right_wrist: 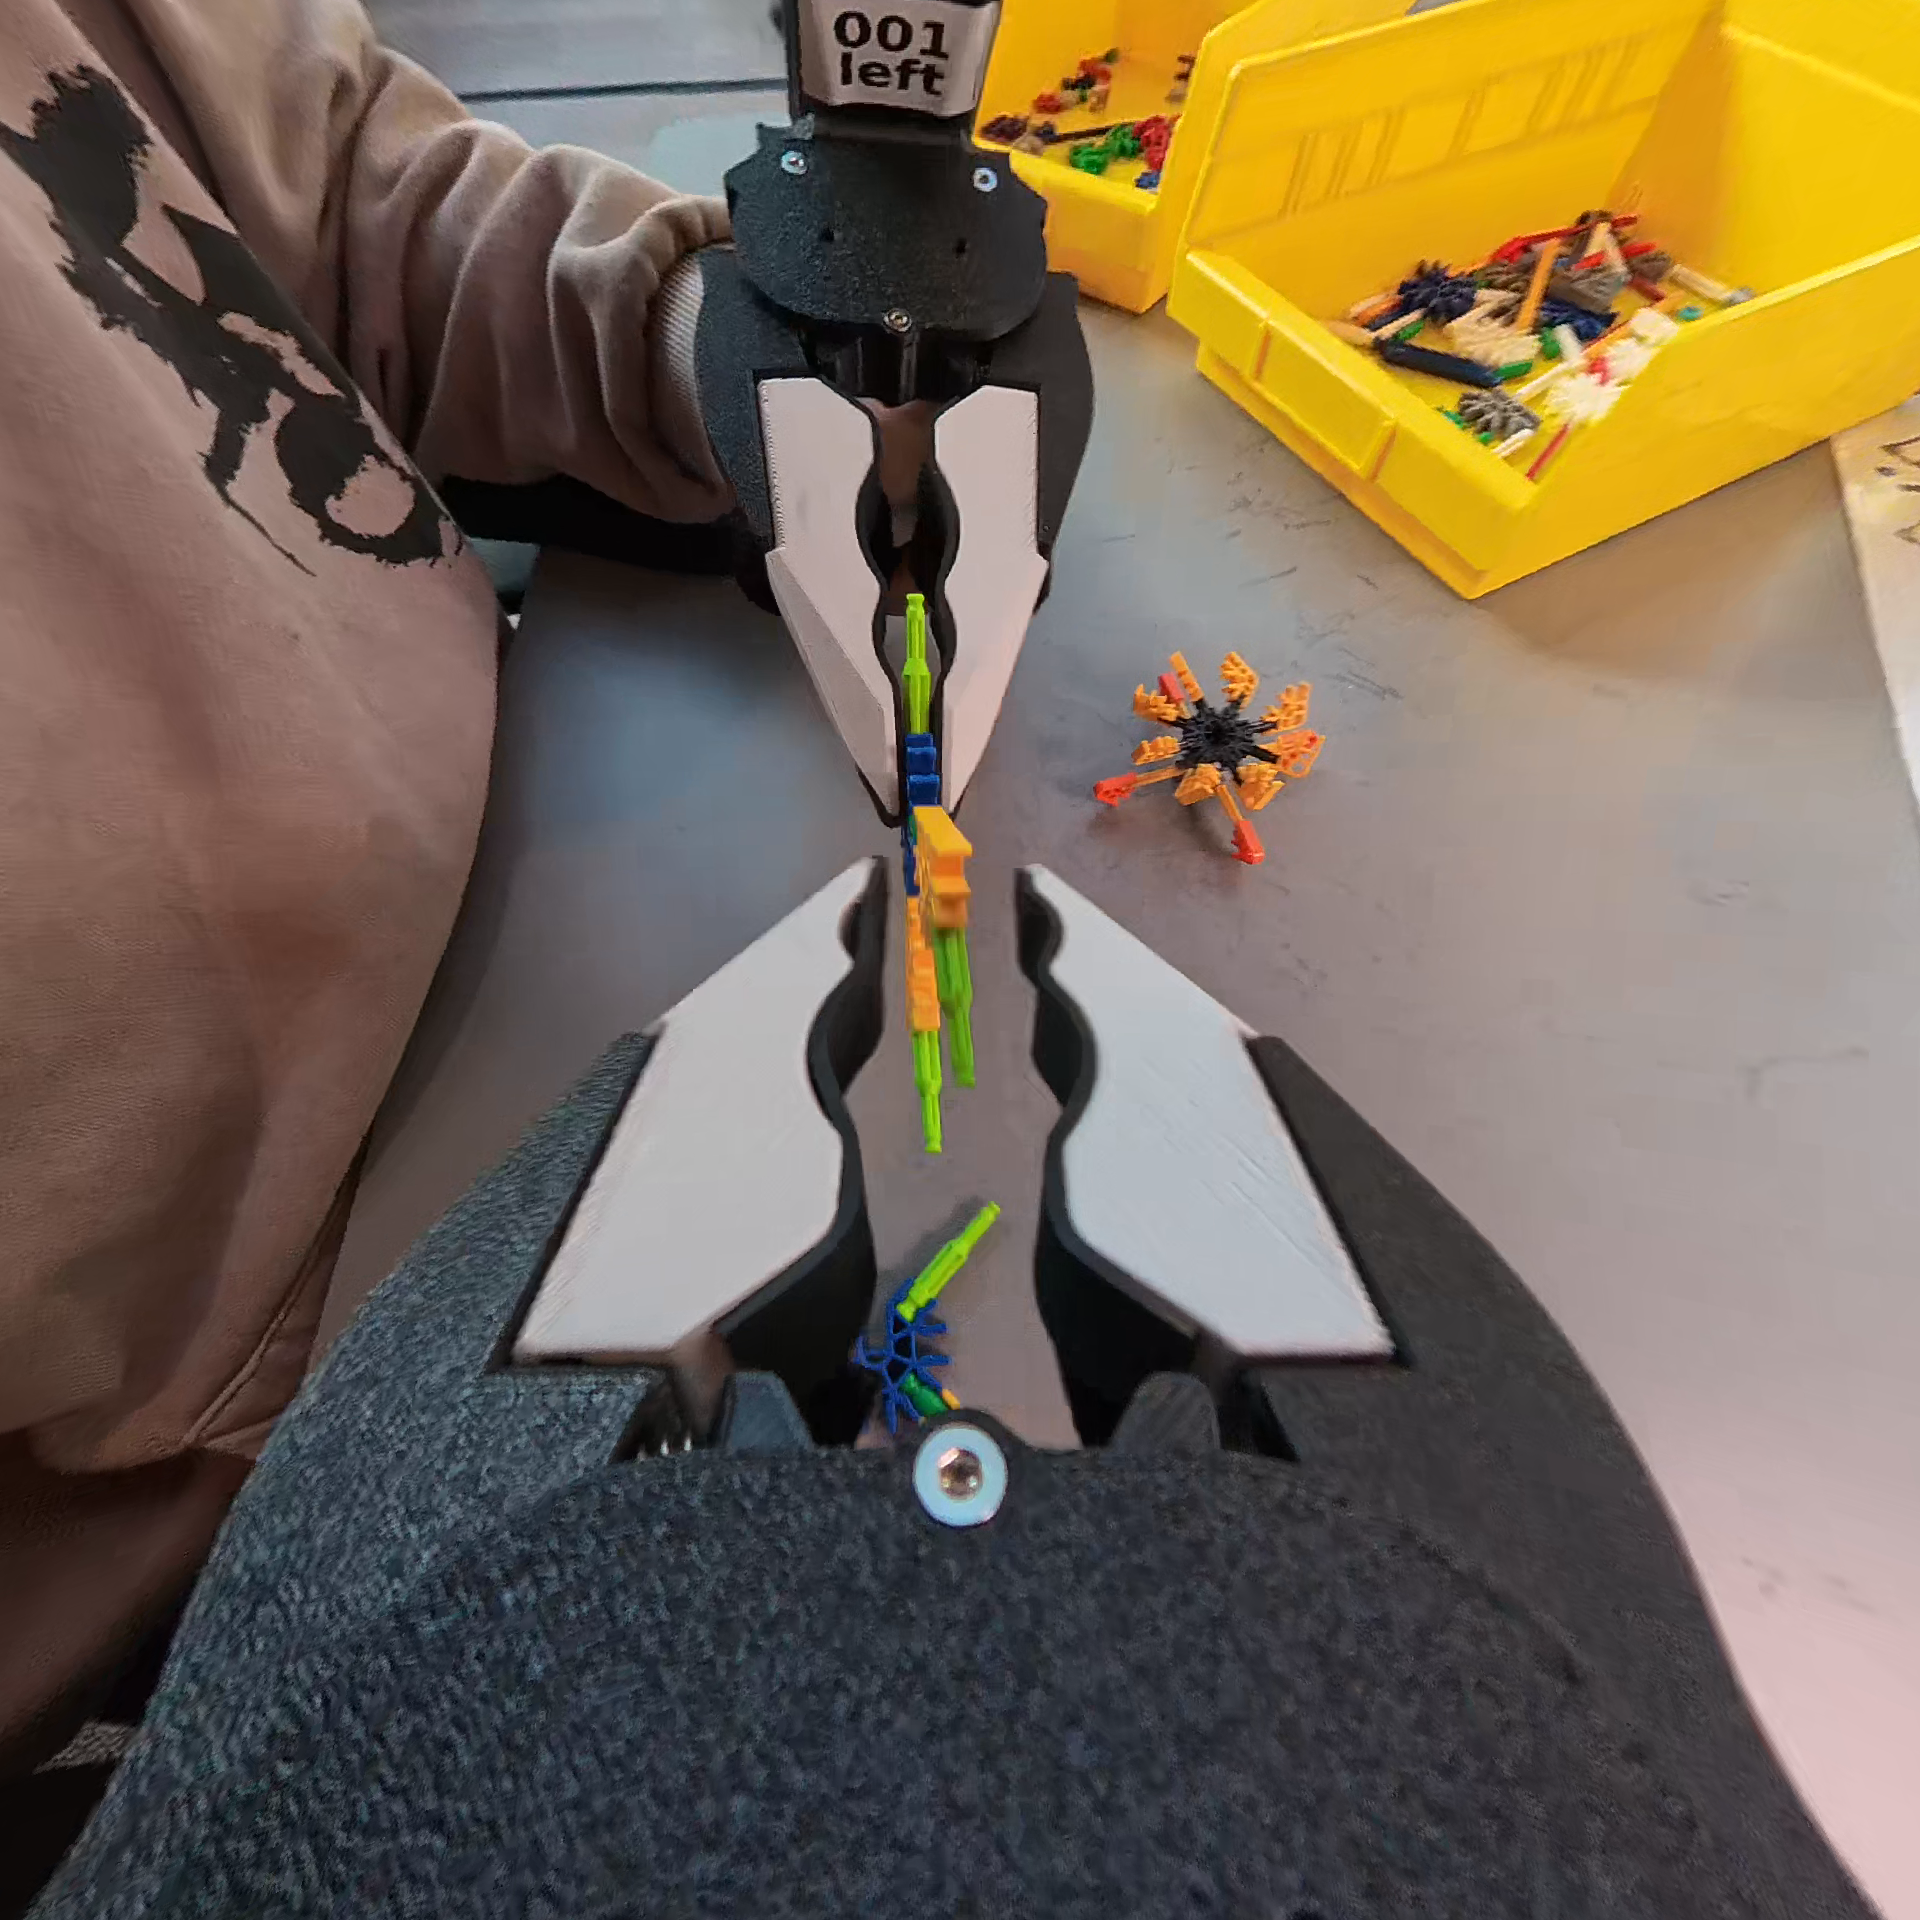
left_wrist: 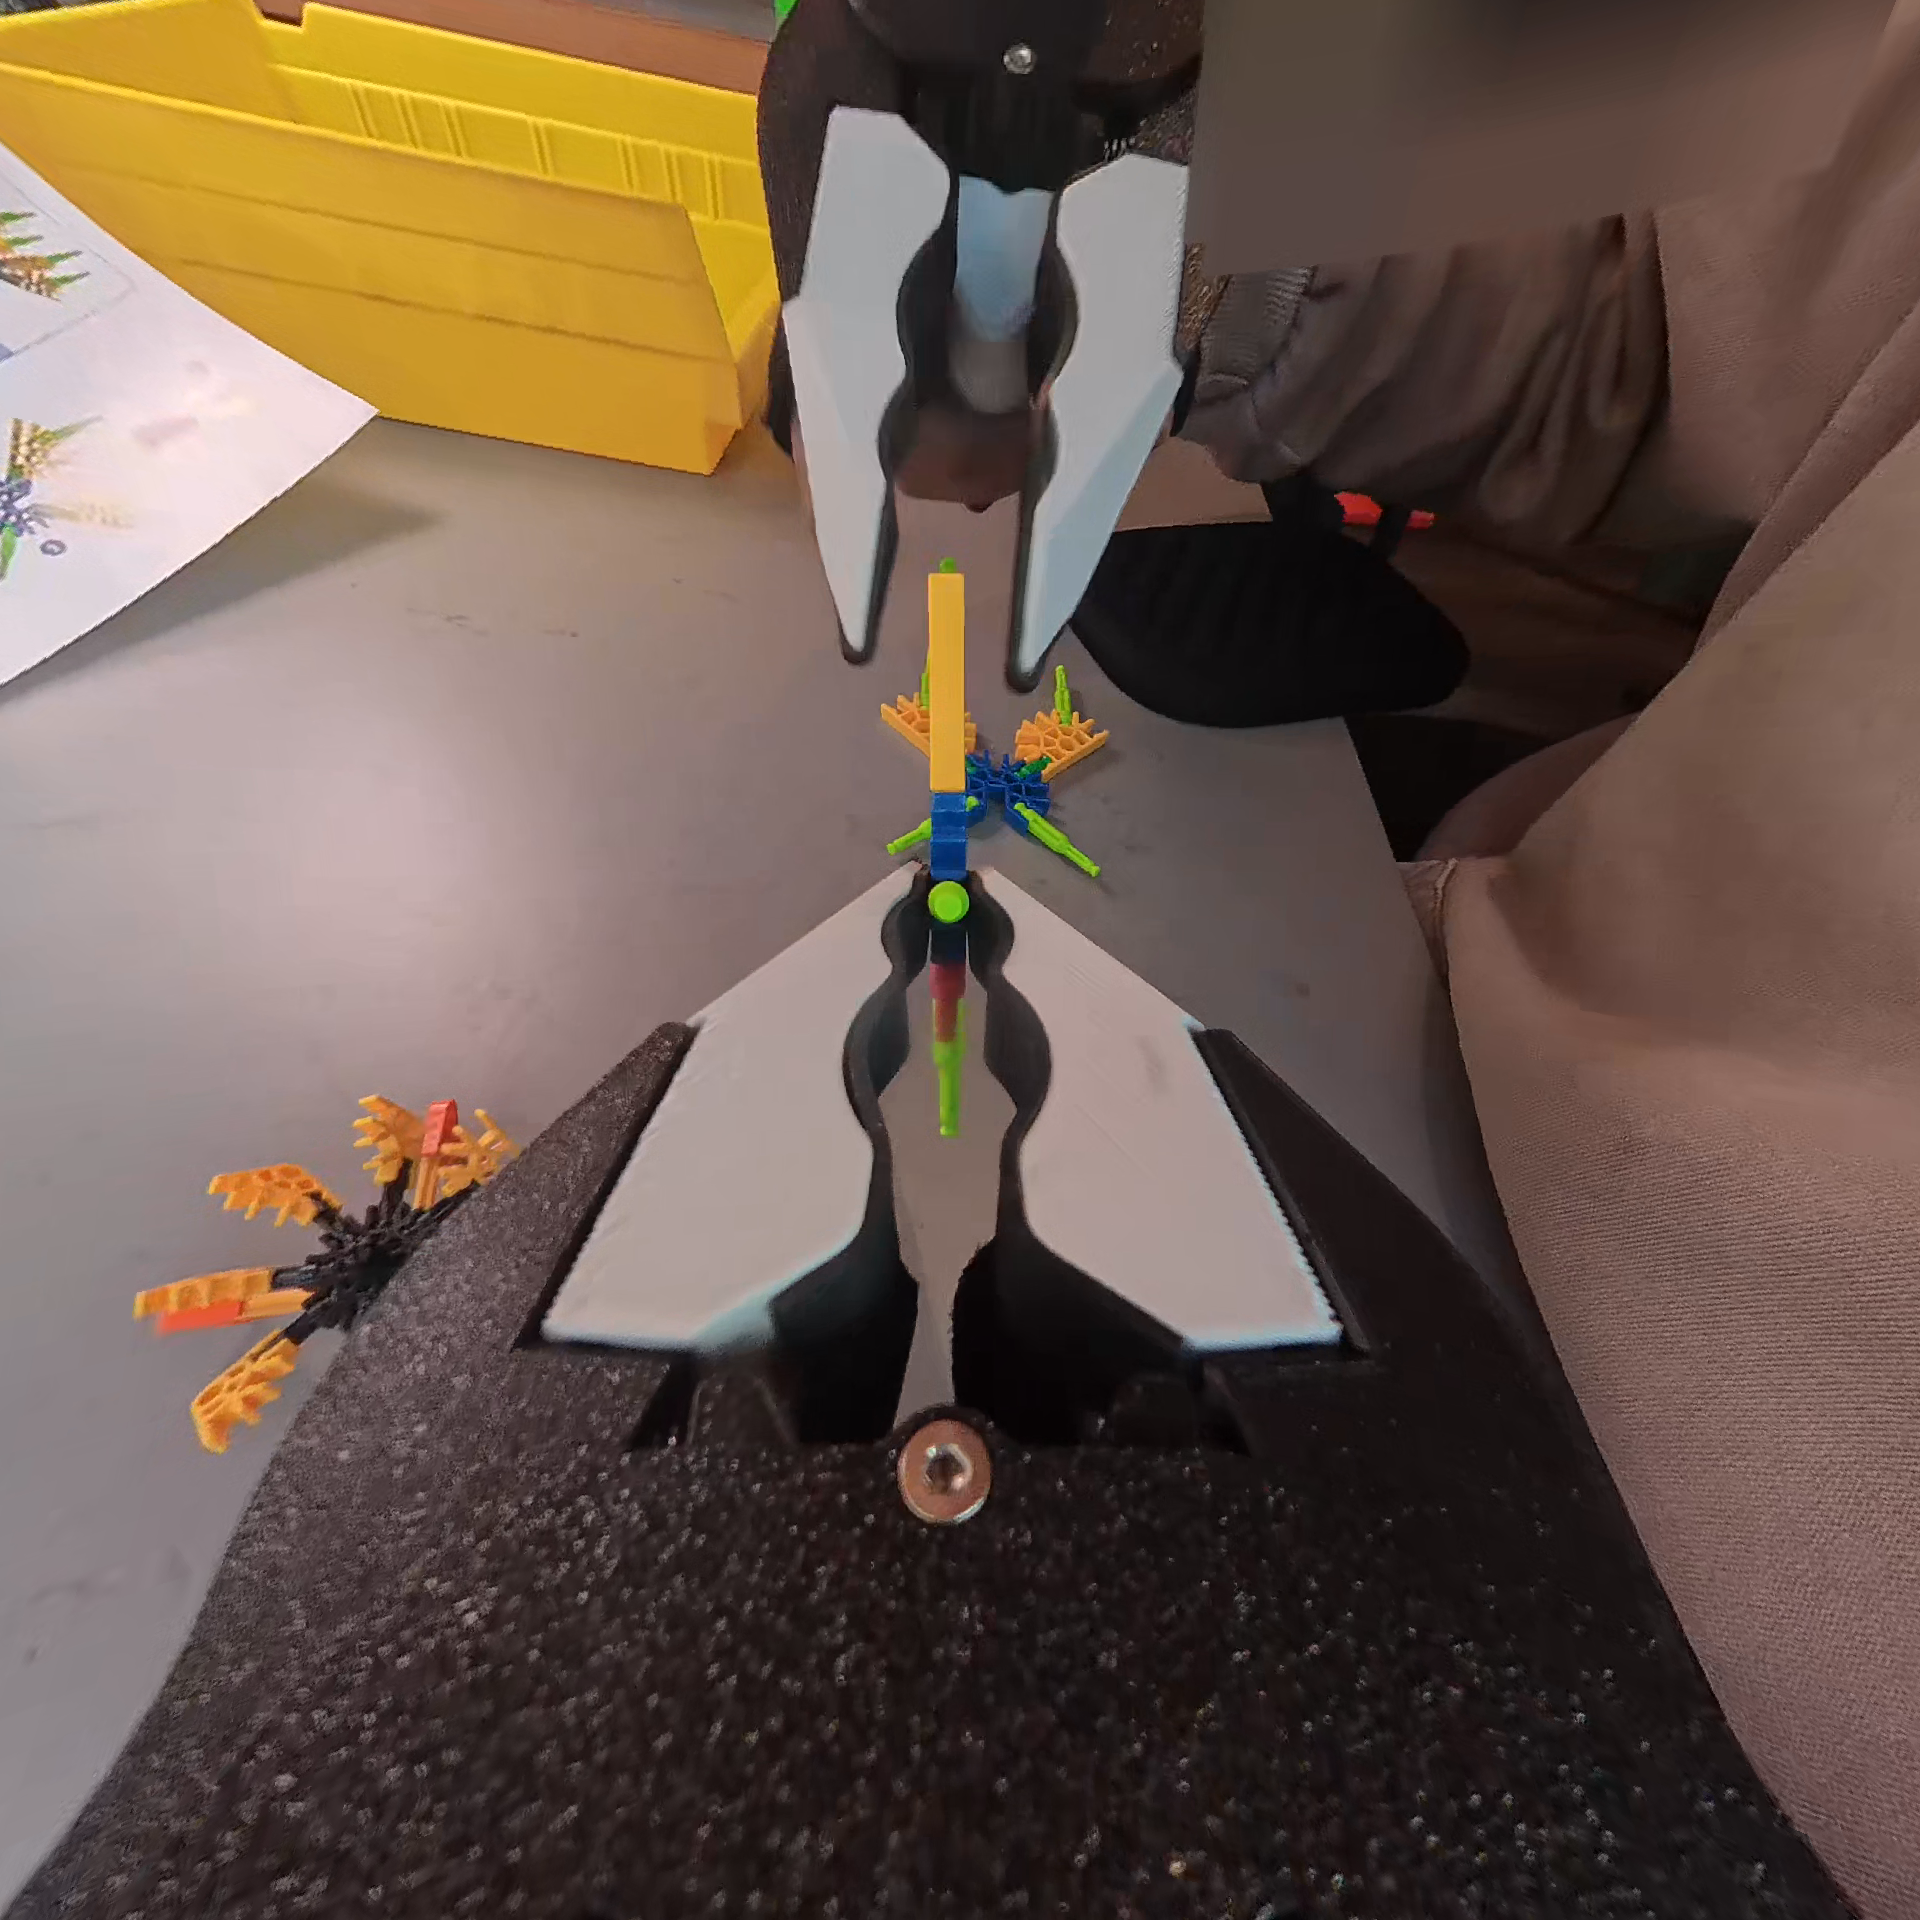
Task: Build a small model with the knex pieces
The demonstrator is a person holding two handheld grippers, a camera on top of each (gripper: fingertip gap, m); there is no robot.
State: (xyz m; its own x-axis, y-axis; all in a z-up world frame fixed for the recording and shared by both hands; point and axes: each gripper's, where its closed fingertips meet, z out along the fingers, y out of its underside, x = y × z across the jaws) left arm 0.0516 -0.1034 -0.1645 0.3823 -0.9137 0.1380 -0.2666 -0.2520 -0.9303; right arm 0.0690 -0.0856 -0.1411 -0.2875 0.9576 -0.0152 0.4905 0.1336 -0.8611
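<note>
Two grippers face each other tip to tip above a grey table [right_wrist: 1455, 1039]. The left gripper [left_wrist: 945, 883] has its fingers pressed together on a small construction-toy piece [left_wrist: 948, 727], gripping its blue connector just past a green rod end, so that the yellow and blue part sticks out forward and a red and green rod runs back between the fingers. The right gripper [right_wrist: 951, 873] has its fingers apart, one on each side of the far end of that same piece; whether either finger touches it cannot be told. Below them a second small assembly of blue connector, green rods and orange fan pieces [left_wrist: 1023, 779] lies on the table near its edge. A black-hubbed wheel of orange and red pieces [right_wrist: 1221, 748] lies on the table well off to the side. Yellow bins [right_wrist: 1507, 343] holding mixed loose pieces stand farther back, and a printed sheet [left_wrist: 125, 416] lies beside them. A person's brown sleeve [right_wrist: 260, 727] fills one side.
</note>
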